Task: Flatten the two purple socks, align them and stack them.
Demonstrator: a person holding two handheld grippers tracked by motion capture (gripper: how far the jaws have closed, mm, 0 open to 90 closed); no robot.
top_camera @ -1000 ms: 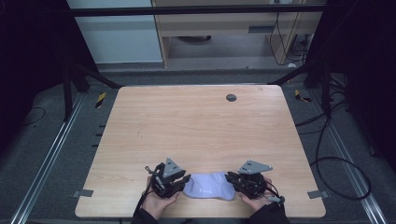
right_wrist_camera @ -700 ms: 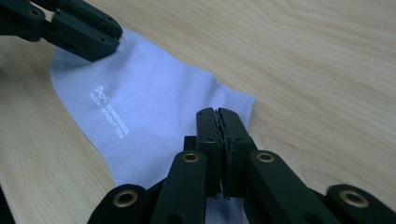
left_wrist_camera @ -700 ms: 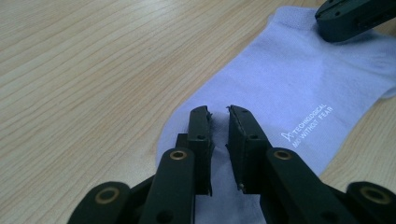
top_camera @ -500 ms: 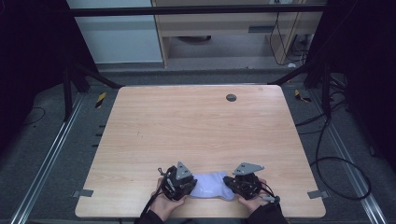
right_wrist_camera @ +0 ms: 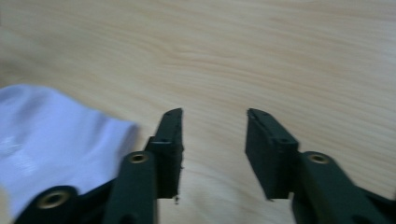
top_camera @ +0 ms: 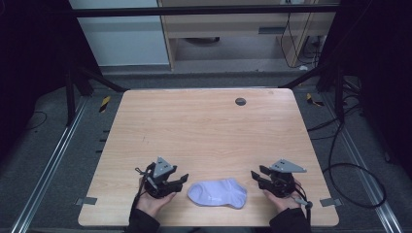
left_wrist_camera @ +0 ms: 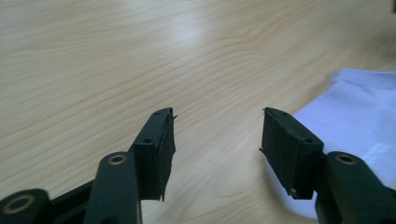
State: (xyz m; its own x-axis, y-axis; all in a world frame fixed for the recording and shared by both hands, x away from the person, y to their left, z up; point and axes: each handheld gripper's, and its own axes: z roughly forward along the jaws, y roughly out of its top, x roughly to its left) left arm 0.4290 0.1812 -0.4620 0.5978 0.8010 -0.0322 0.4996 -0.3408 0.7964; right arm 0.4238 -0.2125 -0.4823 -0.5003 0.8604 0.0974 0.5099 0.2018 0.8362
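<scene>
Here the work looks close to finished, judging from how things lie. The white sock (top_camera: 217, 193) rests flat on the worktop (top_camera: 204, 131), folded or smoothed into a compact shape, and neither pair of jaws has hold of it. The left gripper (top_camera: 180, 180) sits just to one side of the sock with its jaws spread wide and nothing between them; in the left gripper view (left_wrist_camera: 217, 135) the fabric (left_wrist_camera: 355, 112) lies beyond and beside the outer face of the right-hand jaw, close to it, while bare wood shows through the gap. The right gripper (top_camera: 256, 175) stands off the other end, its jaws likewise well apart and empty; in the right gripper view (right_wrist_camera: 214, 140) the sock (right_wrist_camera: 51, 135) lies beside the left-hand jaw, outside the gap, and whether it touches that jaw cannot be told.

What seems done: the sock is laid down and let go. What may be left, as a judgement only, is another fold or simply drawing both grippers away; the pictures do not settle which.

Counted: 1 sock, 2 grippers with 2 jaws each, 2 hands holding them, and 1 small dark round mark (top_camera: 240, 101) on the worktop, far ahead of both pairs of jaws.
</scene>
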